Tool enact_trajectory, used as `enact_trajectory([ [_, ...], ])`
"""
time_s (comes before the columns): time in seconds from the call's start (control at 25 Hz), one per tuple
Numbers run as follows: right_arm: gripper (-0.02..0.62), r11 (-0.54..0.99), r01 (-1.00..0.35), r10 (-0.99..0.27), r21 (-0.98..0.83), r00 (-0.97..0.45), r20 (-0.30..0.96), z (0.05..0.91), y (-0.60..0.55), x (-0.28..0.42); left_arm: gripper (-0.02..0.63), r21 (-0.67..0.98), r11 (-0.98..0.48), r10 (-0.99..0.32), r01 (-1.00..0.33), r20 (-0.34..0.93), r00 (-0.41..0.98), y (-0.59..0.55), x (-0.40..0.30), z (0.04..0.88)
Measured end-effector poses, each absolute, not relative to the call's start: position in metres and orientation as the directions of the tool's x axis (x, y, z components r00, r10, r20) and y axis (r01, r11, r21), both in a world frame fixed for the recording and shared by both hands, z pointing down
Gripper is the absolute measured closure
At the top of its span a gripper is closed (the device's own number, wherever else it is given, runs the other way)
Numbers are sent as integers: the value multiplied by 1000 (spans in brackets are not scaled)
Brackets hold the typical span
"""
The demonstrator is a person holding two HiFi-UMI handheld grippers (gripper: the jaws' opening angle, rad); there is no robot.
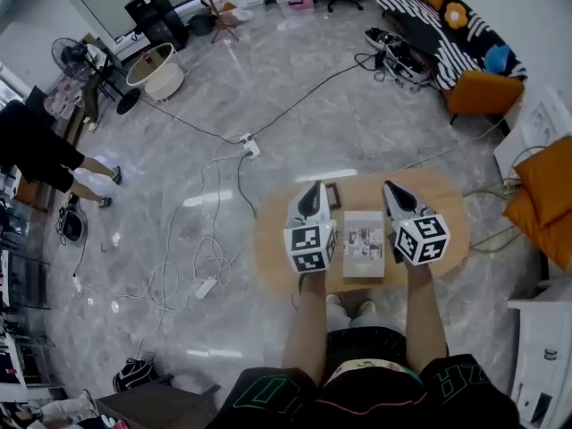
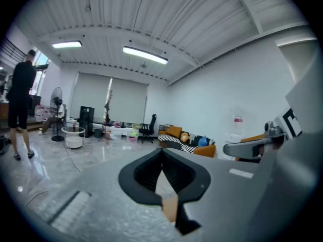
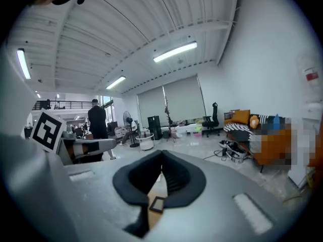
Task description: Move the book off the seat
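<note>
The book (image 1: 364,242), pale with small pictures on its cover, lies flat in the middle of the oval wooden seat (image 1: 277,239). My left gripper (image 1: 313,189) hovers just left of the book and my right gripper (image 1: 391,189) just right of it, both pointing away from me. Neither touches the book. In the left gripper view the dark jaws meet at the tip (image 2: 162,153) with nothing between them. The right gripper view shows the same shut jaws (image 3: 161,158), and a small dark-framed object (image 3: 157,204) lies on the wood below them.
That small dark-framed object (image 1: 332,196) sits on the seat's far side between the gripper tips. Cables and a power strip (image 1: 250,147) trail over the marble floor. A striped sofa (image 1: 447,34), an orange chair (image 1: 545,195), a white cabinet (image 1: 541,347) and a person (image 1: 36,155) ring the room.
</note>
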State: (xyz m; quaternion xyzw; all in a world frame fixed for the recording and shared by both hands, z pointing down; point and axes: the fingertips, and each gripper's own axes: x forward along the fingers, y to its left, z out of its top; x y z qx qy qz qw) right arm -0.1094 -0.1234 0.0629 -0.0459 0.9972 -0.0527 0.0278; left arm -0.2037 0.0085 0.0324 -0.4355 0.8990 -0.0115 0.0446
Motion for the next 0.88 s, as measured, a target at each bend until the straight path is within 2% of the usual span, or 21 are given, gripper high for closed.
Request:
enact_trajectory([
  [0.12,591,989,-136,-141,-54,-986,-95,21,-123,-103,595,-54,699,-712,-713,-144,-687,51,-219,-2],
  [0.24,592,982,-188,-189,-21,-973,-134,-12,-128,-96,595,-89,699,-711,-709,-187,-678,65,-220,-33],
  [0.44,592,979,-202,-195,18,-964,-181,-51,-119,-96,595,-126,680,-727,-723,-245,-641,67,-223,-81],
  [0.88,592,962,-265,-250,59,-950,-184,-45,-122,-105,595,-173,679,-732,-713,-227,-642,73,-242,-77],
])
